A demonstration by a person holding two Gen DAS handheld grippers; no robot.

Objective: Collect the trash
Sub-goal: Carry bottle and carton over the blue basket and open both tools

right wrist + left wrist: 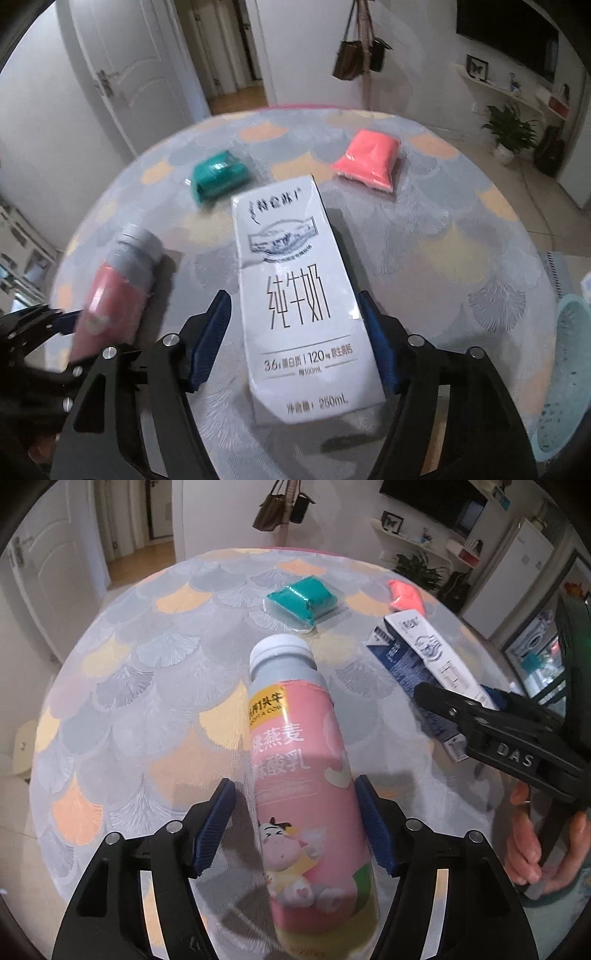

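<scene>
A pink yogurt bottle point(303, 782) with a grey cap stands between the fingers of my left gripper point(295, 827); the right pad touches it, the left pad stands a little off. A white milk carton point(299, 306) lies between the fingers of my right gripper point(295, 339), whose pads rest against its sides. The carton also shows in the left wrist view point(424, 657), and the bottle in the right wrist view point(118, 288). A teal packet point(301, 600) and a coral packet point(367, 160) lie on the far part of the table.
The round table has a grey and orange fan-pattern cloth point(147, 701). A teal perforated basket point(565, 380) stands off the table's right edge. A door, hanging bags and a potted plant are behind the table.
</scene>
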